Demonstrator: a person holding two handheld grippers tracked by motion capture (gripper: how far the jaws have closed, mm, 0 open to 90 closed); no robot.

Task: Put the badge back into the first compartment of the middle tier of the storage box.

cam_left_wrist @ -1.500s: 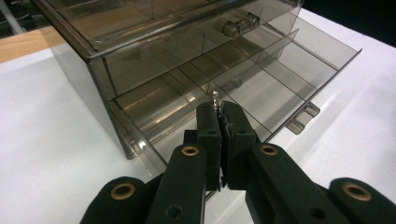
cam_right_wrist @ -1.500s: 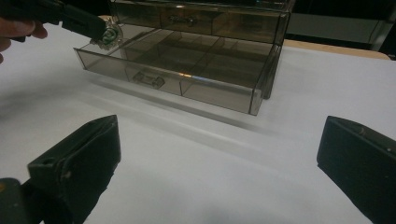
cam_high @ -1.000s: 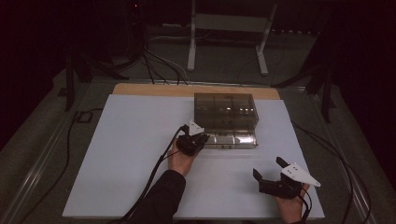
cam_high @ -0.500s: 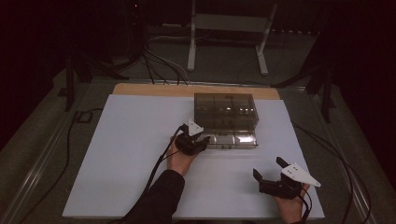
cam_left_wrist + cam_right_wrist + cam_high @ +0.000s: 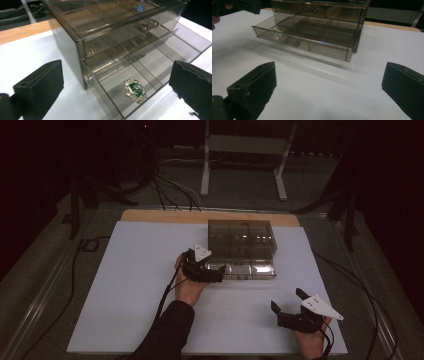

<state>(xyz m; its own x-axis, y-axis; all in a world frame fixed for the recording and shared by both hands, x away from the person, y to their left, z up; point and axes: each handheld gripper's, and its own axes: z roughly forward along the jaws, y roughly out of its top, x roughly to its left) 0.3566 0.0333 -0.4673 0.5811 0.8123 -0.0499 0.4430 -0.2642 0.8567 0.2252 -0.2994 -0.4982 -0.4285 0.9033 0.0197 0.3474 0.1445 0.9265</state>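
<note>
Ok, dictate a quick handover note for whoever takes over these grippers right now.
Left gripper: open, empty, at the left end of the pulled-out bottom drawer.
Right gripper: open, empty, over the white board near the front right.
Smoky clear drawer box sits mid-table; a green and silver brooch lies in the drawer's left compartment.
Done: drawer open, brooch inside.
Probably left: push the drawer shut.

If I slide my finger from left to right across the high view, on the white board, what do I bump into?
Left tongs → see-through drawer box with its bottom drawer pulled out → right tongs, apart from the box.
</note>
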